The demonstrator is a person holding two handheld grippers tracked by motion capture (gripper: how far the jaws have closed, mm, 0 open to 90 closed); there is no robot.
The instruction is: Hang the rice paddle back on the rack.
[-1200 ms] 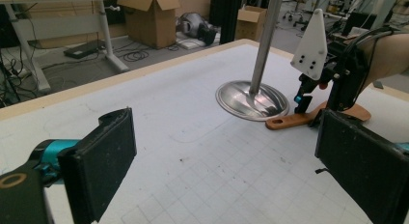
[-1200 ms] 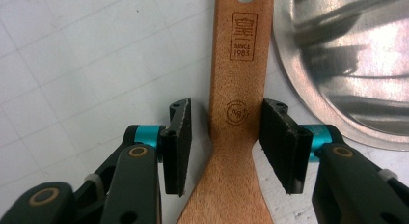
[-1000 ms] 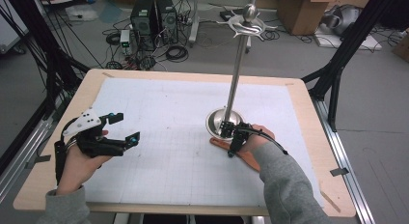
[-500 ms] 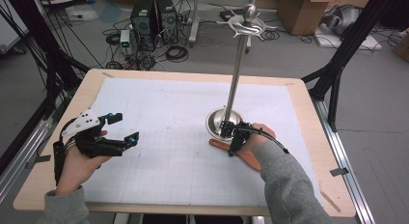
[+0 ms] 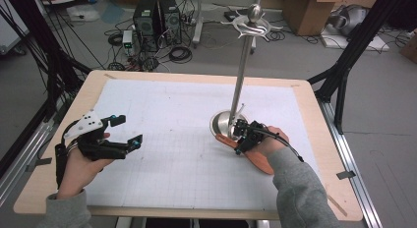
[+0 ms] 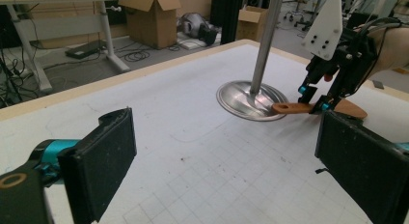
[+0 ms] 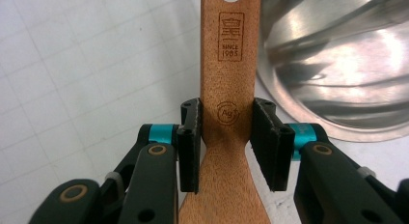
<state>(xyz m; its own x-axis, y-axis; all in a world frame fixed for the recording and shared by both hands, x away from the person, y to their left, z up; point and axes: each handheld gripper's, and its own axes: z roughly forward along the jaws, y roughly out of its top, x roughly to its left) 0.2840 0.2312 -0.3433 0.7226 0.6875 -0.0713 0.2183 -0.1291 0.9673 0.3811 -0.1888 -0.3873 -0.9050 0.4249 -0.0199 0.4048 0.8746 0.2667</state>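
**Jaws closed onto the spatula's neck**

The spatula lies flat on the mat beside the stand's base, just right of it in the high view, handle end with its hang hole toward the base and the blade running back toward me and to the right. In the right gripper view the handle goes straight up the middle, its stamped logo readable, and the steel base curves in at the upper right.

What changed: my right gripper has just been closing, with the spatula between the jaws. A second ago they stood a little wider around the same neck; now both pads sit against the wood on either side, right where the handle narrows before it flares into the blade. I read that as the grip made, so the lift can follow. The spatula itself has not shifted on the mat.

The left pad meets the edge flush; the right pad looks angled a touch, so I judge the hold could twist when the weight comes on.

My left gripper hovers well apart at the left of the table, jaws wide with nothing between them. Its own view looks across the mat at the stand's pole and my right hand over the spatula.
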